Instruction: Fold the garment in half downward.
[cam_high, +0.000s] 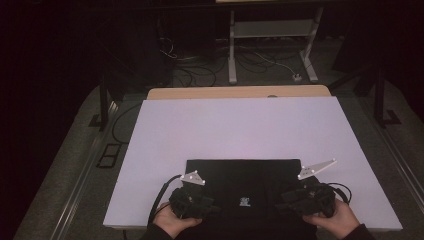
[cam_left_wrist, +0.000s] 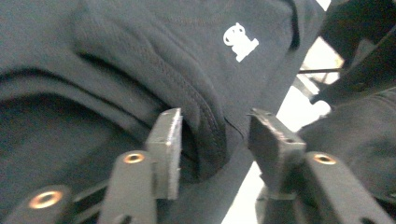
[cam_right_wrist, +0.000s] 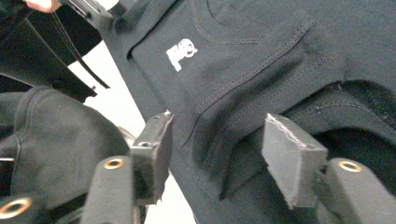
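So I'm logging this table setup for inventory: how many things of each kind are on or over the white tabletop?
Black garment with a small white logo: 1
Hand-held grippers: 2, the left hand-held gripper and the right hand-held gripper, both with jaws apart at the garment's near edge
White tabletop: 1
Total: 4

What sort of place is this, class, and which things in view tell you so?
Probably a lab or workshop set up for recording: a white-topped table holding a black garment, loose cables on the floor, and a metal stand behind.

Fingers (cam_left_wrist: 168, 140) apart (black garment (cam_left_wrist: 140, 56) fold between).
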